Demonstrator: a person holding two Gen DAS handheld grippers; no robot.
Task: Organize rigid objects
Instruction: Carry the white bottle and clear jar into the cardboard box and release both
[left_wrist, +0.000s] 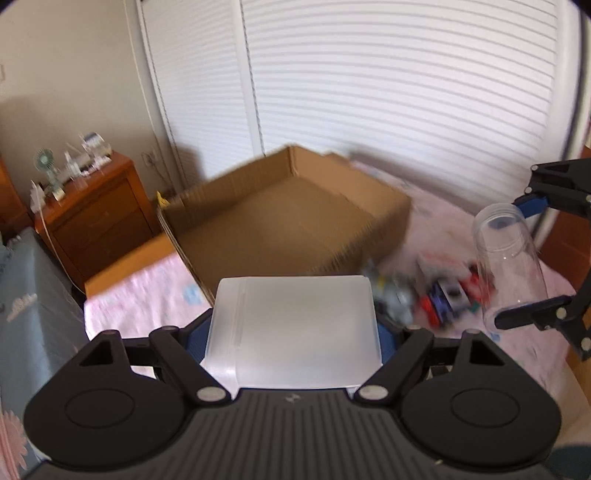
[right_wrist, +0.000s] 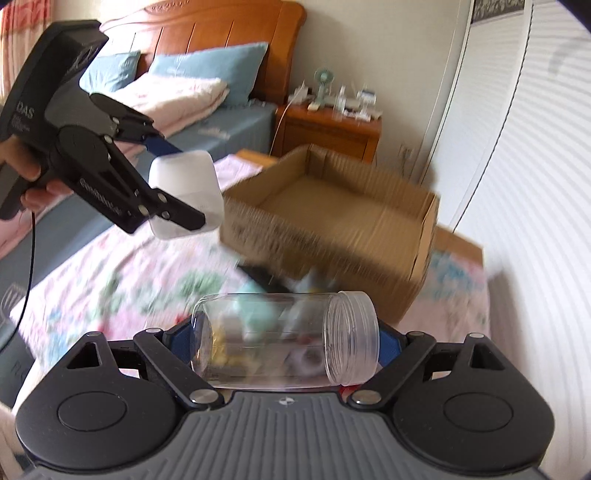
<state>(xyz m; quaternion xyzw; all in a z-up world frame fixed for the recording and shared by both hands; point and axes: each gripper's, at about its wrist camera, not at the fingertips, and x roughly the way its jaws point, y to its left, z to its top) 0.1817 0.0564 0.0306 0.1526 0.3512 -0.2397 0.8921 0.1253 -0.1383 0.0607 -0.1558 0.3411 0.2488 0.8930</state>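
Note:
My left gripper (left_wrist: 295, 332) is shut on a frosted white plastic box (left_wrist: 293, 330) and holds it in the air; both show in the right wrist view, the gripper (right_wrist: 173, 184) on the box (right_wrist: 188, 195) at upper left. My right gripper (right_wrist: 291, 343) is shut on a clear plastic jar (right_wrist: 284, 339) lying sideways, its open threaded mouth to the right. In the left wrist view that jar (left_wrist: 509, 266) and right gripper (left_wrist: 517, 258) are at the right. An open cardboard box (left_wrist: 295, 210) sits ahead on the bed, seemingly empty inside (right_wrist: 332, 206).
A blurred pile of small colourful toys (left_wrist: 443, 295) lies on the pink floral bedsheet (left_wrist: 140, 295) by the box. A wooden nightstand (left_wrist: 96, 214) with a small fan stands at left. White louvred doors (left_wrist: 406, 92) are behind. Pillows and headboard (right_wrist: 207, 33) lie beyond.

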